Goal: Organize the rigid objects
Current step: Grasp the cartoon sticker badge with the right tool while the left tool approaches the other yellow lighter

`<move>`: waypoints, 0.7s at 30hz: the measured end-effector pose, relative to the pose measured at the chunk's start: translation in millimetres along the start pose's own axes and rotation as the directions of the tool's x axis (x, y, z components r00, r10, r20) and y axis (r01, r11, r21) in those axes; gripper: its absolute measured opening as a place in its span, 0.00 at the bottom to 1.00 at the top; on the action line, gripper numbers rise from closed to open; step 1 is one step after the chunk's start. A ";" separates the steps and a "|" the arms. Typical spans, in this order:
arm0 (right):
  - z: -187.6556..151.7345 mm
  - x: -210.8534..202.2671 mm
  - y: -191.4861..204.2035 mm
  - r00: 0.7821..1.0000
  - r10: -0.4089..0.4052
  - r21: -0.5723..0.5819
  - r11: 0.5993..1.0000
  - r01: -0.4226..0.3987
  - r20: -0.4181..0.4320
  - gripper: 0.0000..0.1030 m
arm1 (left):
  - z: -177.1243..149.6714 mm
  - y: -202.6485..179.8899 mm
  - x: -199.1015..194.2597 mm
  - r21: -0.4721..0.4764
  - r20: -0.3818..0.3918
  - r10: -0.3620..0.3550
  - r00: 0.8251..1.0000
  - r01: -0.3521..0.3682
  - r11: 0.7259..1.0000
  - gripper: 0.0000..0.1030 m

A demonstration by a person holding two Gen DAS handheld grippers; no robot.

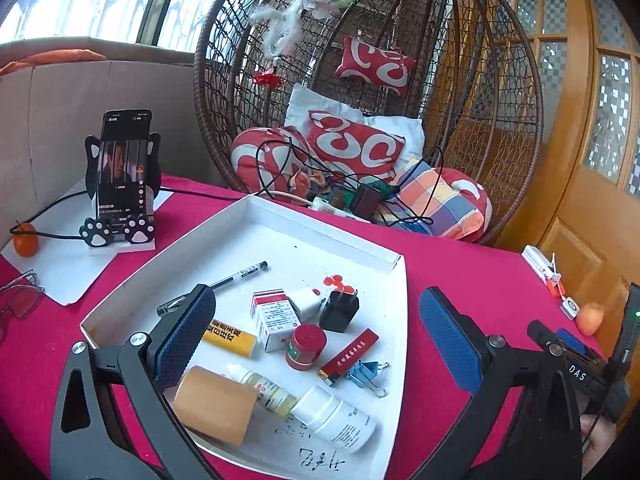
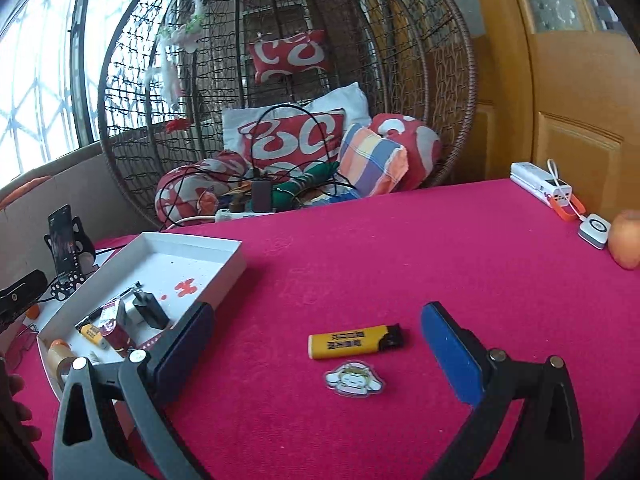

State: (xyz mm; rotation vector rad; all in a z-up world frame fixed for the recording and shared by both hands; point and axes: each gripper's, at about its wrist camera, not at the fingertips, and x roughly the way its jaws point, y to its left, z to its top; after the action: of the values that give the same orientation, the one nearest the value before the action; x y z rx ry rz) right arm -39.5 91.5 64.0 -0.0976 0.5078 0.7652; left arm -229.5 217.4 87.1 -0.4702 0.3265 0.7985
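Red-clothed table [image 2: 400, 248] — white tray [image 2: 236, 258], yellow lighter [image 2: 348, 346], sticker [image 2: 352, 380], phone stand [image 1: 120, 236].

- The left claw [image 1: 316, 348] points forward and slightly downward, its two blue-padded fingers [image 1: 186, 332] spread wide with nothing pressed between them.
- The right claw [image 2: 316, 344] tilts downward at a similar angle, its jaws also spread wide and gripping nothing.
- In the left wrist view, the right claw's black body shows at the right edge, with part of the hand [image 1: 598, 440] that carries it below.
- In the right wrist view, fingers of the other hand [image 2: 18, 404] show at the left edge, beside the dark body of the left claw.
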 end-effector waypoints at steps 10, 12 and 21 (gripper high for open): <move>-25.6 40.0 -18.5 0.967 -0.096 -0.068 0.994 0.082 -0.238 1.00 | -3.3 1.8 3.5 -0.017 -0.017 0.003 1.000 -0.003 1.000 1.00; -27.8 44.9 -9.9 0.961 -0.092 -0.111 0.992 0.064 -0.262 1.00 | -5.7 -2.3 5.1 -0.006 -0.027 -0.007 1.000 0.007 1.000 1.00; -31.2 69.0 10.3 0.932 -0.083 -0.195 0.981 0.014 -0.353 0.84 | -16.3 -23.3 10.1 0.044 -0.070 -0.040 0.997 0.043 0.998 1.00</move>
State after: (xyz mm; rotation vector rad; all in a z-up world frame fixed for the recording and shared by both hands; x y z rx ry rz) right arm -17.2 134.7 4.9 -0.4337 0.7768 0.7485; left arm -207.1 201.0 75.1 -0.4610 0.3970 0.7342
